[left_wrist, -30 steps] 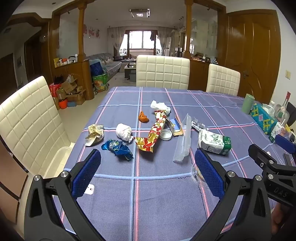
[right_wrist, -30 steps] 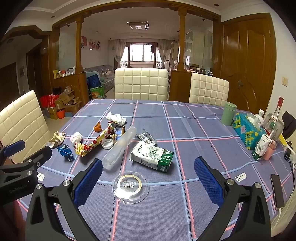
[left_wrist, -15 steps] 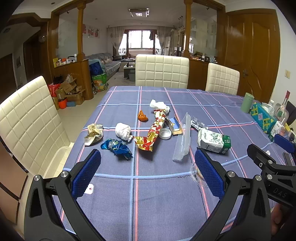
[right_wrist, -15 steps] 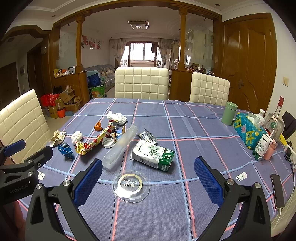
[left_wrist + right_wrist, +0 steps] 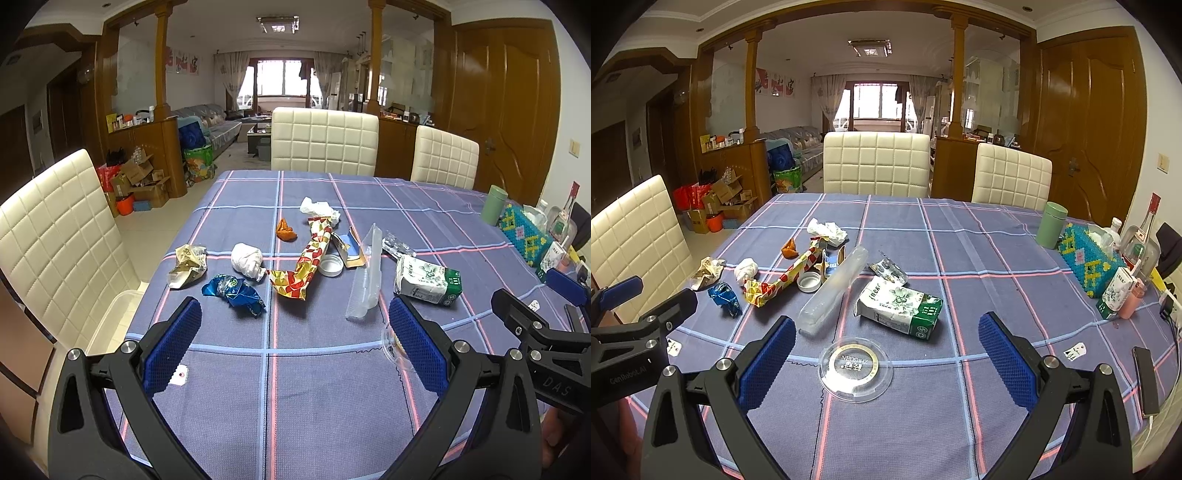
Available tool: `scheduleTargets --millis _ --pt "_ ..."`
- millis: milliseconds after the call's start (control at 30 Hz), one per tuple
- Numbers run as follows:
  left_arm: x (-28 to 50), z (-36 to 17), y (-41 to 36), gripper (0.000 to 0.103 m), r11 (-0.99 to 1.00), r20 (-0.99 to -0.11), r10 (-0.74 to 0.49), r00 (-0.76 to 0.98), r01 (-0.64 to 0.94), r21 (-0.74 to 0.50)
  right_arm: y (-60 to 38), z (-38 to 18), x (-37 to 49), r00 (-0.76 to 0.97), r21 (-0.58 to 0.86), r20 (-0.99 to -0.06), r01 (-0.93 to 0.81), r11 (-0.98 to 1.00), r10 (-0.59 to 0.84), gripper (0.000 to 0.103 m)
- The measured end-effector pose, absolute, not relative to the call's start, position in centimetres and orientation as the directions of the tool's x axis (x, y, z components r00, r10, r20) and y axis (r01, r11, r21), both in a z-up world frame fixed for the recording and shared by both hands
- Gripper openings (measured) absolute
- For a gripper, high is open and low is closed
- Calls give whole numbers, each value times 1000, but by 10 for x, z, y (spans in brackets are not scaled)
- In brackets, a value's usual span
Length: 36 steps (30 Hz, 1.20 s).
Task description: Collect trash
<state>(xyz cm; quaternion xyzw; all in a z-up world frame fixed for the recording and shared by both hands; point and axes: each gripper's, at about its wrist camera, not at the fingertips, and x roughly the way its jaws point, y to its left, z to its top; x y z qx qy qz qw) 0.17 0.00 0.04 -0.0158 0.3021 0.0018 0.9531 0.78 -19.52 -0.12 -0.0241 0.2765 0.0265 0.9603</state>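
Left gripper (image 5: 294, 347) and right gripper (image 5: 886, 360) side by side above the near table edge, level, fingers spread wide, empty. Plaid blue tablecloth (image 5: 979, 266), cream chairs (image 5: 876, 164), wooden door beyond. Trash mid-table: clear plastic tube (image 5: 833, 290) lying lengthwise away, slanted right; red-gold wrapper (image 5: 306, 267) alongside; tissue pack (image 5: 899, 308) just right.

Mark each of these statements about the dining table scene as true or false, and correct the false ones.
1. The left tool holds the blue foil wrapper. False: it is open, holding nothing.
2. A clear round lid lies flat between the right tool's fingers. True.
3. The green cup lies on its side. False: it stands upright.
4. The green-and-white pack lies beside the clear plastic tube. True.
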Motion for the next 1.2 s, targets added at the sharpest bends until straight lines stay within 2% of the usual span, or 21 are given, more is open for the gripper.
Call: scheduleTargets --millis 1200 --pt "18 -17 3 100 999 -614 -9 789 -12 -30 -194 -15 28 814 -26 -579 -72 997 44 97"
